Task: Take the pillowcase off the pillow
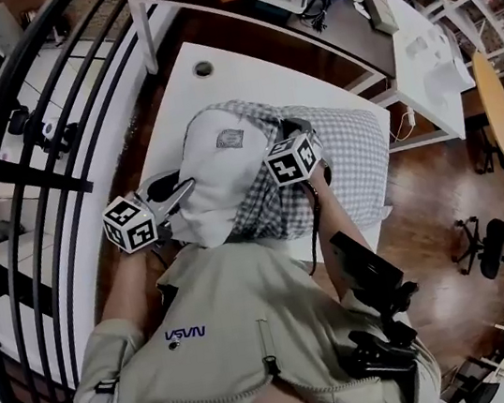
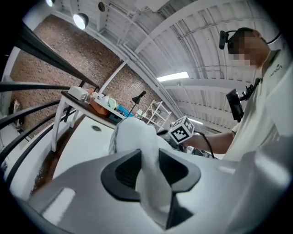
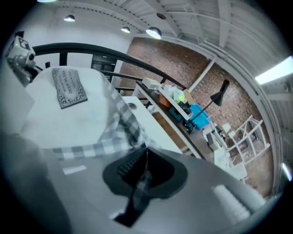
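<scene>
The left gripper (image 2: pixel 150 159) has its two dark jaws pressed on a fold of the white pillow (image 2: pixel 133 131), which bulges up just beyond them over the white surface (image 2: pixel 84 144). Behind the pillow, to the right, a marker cube (image 2: pixel 182 130) sits at the end of a person's forearm (image 2: pixel 219 140). Farther back a second, cluttered surface (image 2: pixel 78 103) stands before a brick wall (image 2: pixel 50 64).
</scene>
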Action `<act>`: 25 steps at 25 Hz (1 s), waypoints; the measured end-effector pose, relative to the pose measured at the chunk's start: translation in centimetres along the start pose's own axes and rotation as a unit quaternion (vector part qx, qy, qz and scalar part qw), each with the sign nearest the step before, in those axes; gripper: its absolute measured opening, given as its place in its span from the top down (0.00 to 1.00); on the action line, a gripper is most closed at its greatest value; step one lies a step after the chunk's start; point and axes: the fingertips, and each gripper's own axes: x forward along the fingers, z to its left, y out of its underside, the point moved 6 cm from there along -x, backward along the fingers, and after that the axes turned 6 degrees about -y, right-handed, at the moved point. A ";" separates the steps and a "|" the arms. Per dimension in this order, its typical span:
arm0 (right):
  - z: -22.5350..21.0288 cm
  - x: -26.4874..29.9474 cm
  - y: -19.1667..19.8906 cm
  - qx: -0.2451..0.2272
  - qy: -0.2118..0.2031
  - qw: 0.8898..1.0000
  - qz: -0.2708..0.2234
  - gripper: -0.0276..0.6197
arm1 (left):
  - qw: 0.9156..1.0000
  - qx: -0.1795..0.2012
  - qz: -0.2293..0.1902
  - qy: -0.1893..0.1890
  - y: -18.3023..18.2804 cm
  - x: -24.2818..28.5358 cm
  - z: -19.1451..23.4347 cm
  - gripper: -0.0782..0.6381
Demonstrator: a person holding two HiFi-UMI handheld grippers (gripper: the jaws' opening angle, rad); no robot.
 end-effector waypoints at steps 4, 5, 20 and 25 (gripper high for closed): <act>-0.2 -0.5 0.1 0.019 -0.016 0.999 -0.028 0.94 | 0.993 -0.004 -0.119 -0.017 -6.6 -1.4 -0.6 0.62; -0.1 -0.6 0.2 0.020 -0.018 0.999 -0.033 0.94 | 0.989 -0.001 -0.147 -0.022 -8.4 -1.4 -0.4 0.62; -0.5 -7.2 -5.1 0.058 -0.113 0.976 -0.174 0.76 | 0.972 0.149 0.122 -0.133 -4.7 10.1 0.1 0.74; -0.2 -7.2 -10.0 0.070 -0.200 0.955 -0.208 0.72 | 0.965 0.214 0.087 -0.123 -4.8 9.1 -3.1 0.79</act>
